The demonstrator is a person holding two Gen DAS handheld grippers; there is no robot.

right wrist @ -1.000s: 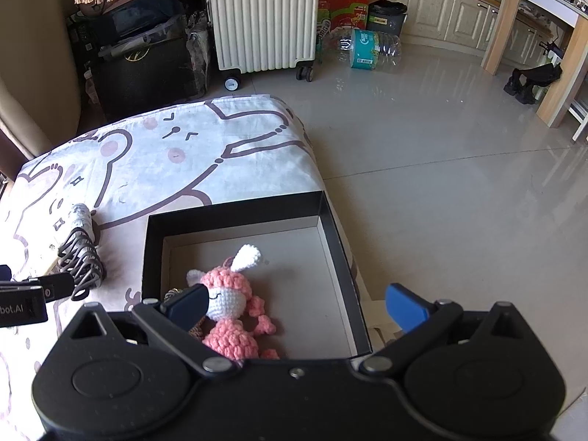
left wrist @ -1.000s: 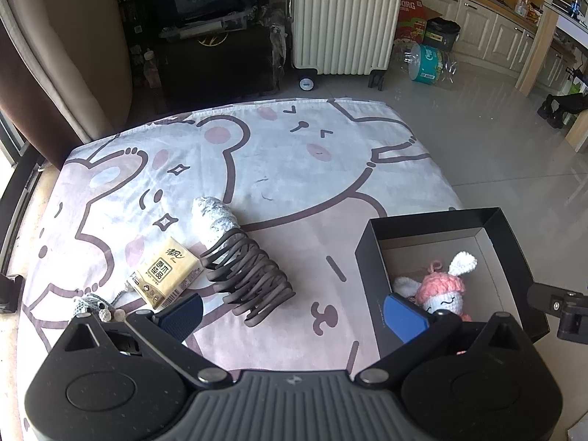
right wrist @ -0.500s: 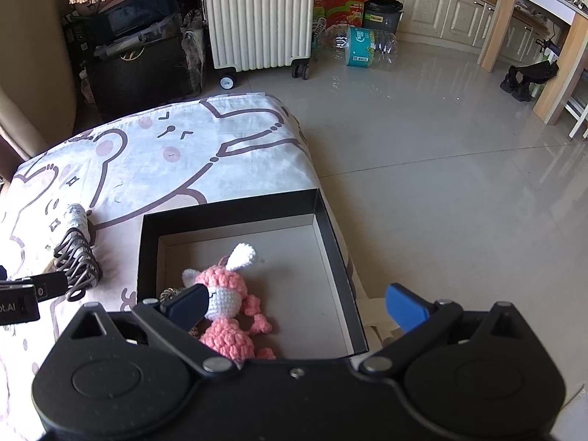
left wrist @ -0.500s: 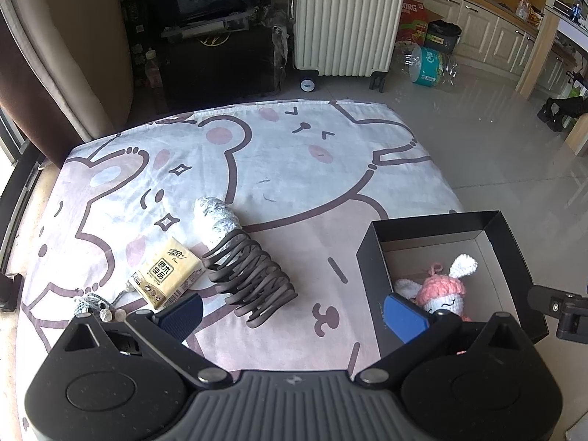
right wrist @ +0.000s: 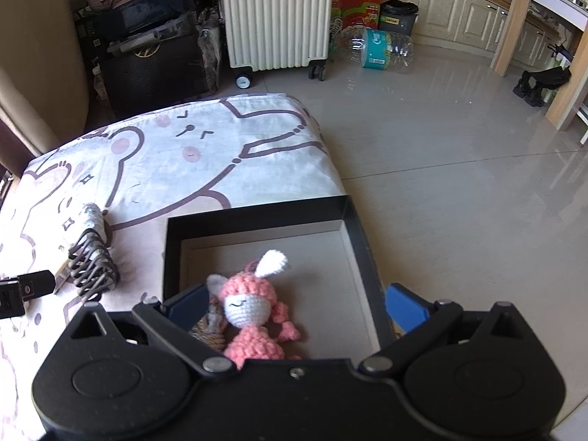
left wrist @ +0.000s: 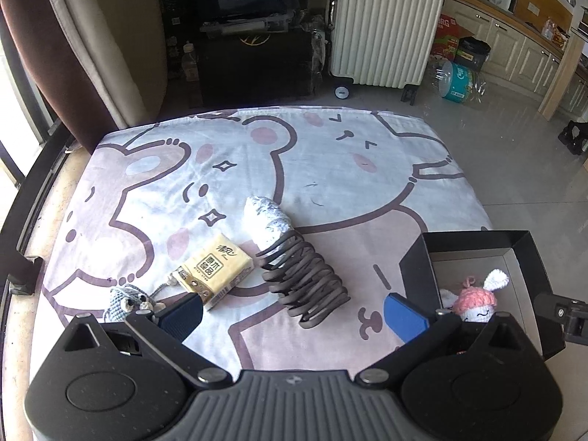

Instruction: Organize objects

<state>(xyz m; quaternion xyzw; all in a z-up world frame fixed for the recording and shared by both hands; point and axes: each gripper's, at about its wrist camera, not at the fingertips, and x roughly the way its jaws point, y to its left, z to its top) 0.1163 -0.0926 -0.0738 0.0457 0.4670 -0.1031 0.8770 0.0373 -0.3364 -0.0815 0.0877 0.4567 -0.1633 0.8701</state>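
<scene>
A black box (right wrist: 257,217) stands at the right edge of the cartoon-print cloth (left wrist: 330,169), with a pink crochet doll (right wrist: 253,308) lying inside it. On the cloth lie a dark coiled rack (left wrist: 305,283), a foil-wrapped roll (left wrist: 266,218), a yellow tissue pack (left wrist: 215,270) and a small grey crochet toy (left wrist: 126,299). My left gripper (left wrist: 294,316) hangs open above the cloth, just in front of the coiled rack. My right gripper (right wrist: 294,305) is open over the box, holding nothing, the doll just beyond its fingers. The doll (left wrist: 476,299) also shows in the left wrist view.
A white ribbed suitcase (left wrist: 386,25) and dark bags (left wrist: 250,36) stand behind the cloth. Tiled floor (right wrist: 459,147) stretches to the right with a large water bottle (right wrist: 378,49), a red carton and kitchen cabinets. A curtain (left wrist: 55,66) hangs at the left.
Both grippers have shifted only slightly; the right wrist view slid a little, so the box and doll sit marginally further left. No object was taken or released.
</scene>
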